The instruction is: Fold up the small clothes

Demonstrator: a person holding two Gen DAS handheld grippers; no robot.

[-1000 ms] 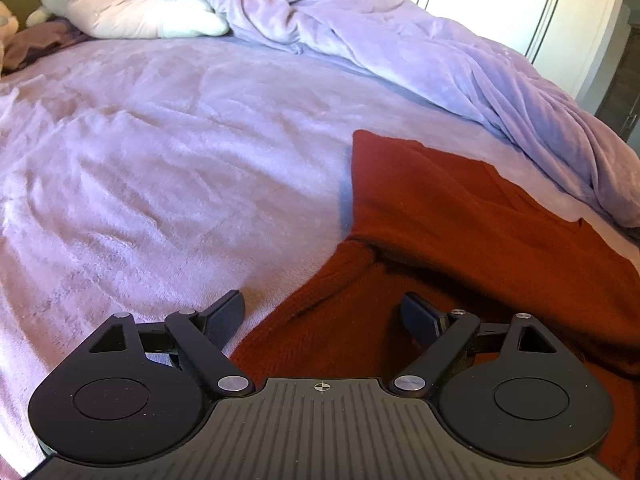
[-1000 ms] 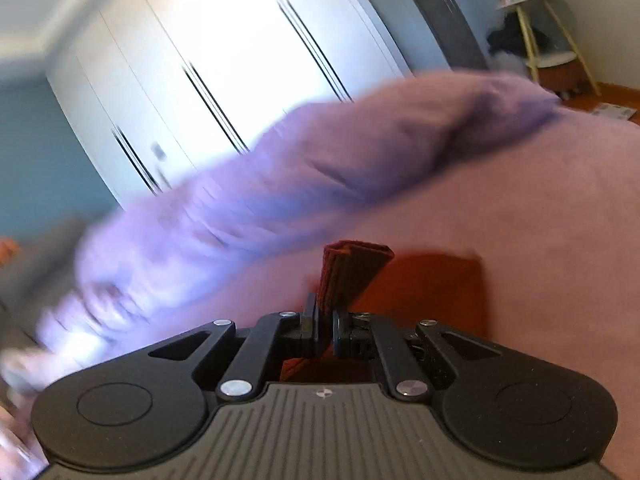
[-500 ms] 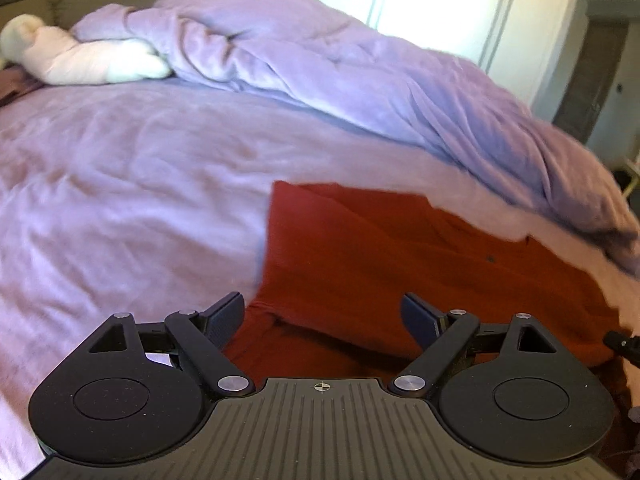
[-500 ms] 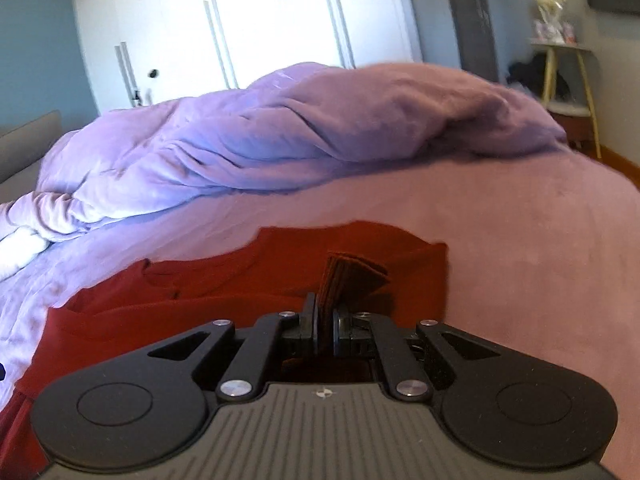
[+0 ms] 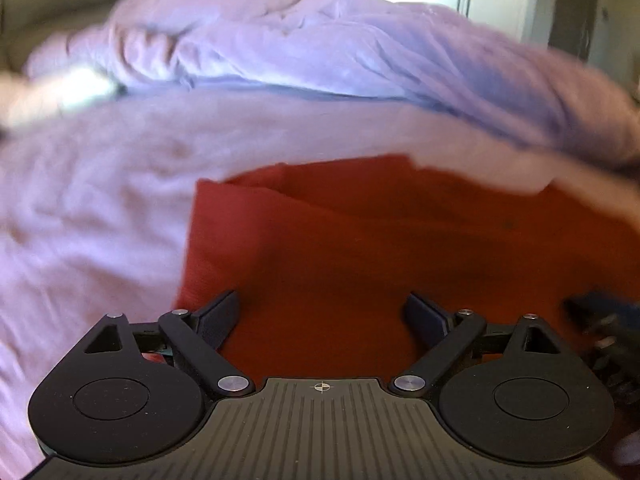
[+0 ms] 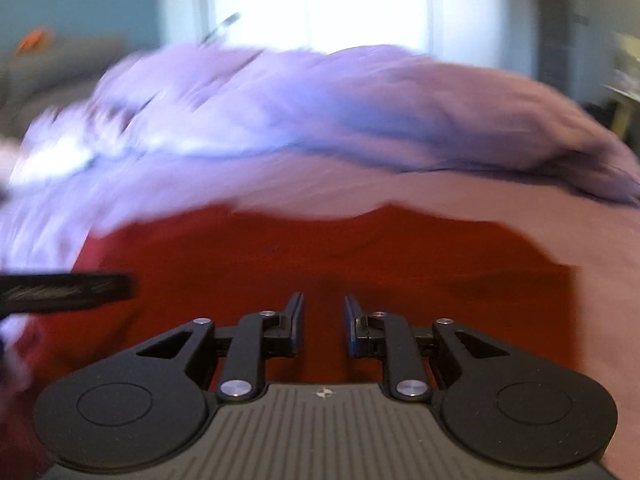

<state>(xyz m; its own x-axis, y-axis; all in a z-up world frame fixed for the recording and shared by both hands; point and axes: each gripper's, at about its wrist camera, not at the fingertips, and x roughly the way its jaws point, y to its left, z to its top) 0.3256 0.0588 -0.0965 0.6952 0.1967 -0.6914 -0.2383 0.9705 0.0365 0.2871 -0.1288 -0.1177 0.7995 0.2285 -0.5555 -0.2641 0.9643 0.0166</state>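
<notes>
Right gripper (image 6: 322, 310) released red garment (image 5: 380, 248); jaws parted, empty.

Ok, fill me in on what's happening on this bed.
A person with handheld tongs in each hand is folding a red garment spread on the lilac bedspread. Both tongs are open and hold nothing: the left tongs sit wide apart over the garment's left part, the right tongs are parted a little over its middle. A rumpled lilac duvet lies behind. Both views are blurred by motion.
</notes>
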